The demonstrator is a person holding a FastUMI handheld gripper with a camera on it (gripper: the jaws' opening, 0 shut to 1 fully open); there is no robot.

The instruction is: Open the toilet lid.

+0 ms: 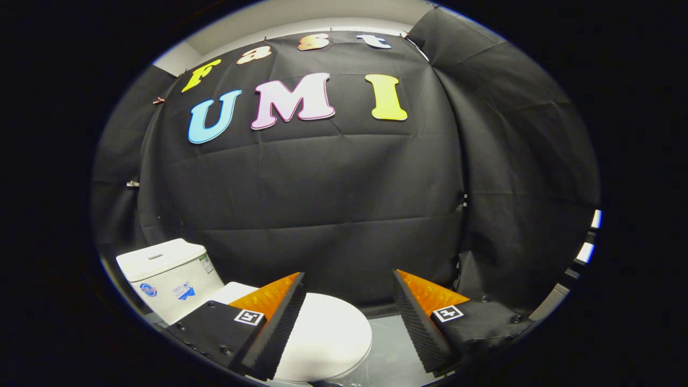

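toilet lid (328,333) down, shut, below my fingers | tank (166,277) far left | my gripper (346,322) wide open, holding nothing, above lid

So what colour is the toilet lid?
White. The toilet lid is plain glossy white, still closed; the gripper view shows it well, between the open claw fingers.

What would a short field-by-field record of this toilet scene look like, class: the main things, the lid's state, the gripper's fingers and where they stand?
fixture: white ceramic toilet, on a grey floor
lid: white oval toilet lid, lying flat and closed
tank: white box-shaped cistern, behind the lid, with stickers on its front
gripper: fingers spread apart, holding nothing
position: one finger in front of the lid's near side, the other over the floor beside the bowl
contact: none visible
task step: lid not yet lifted
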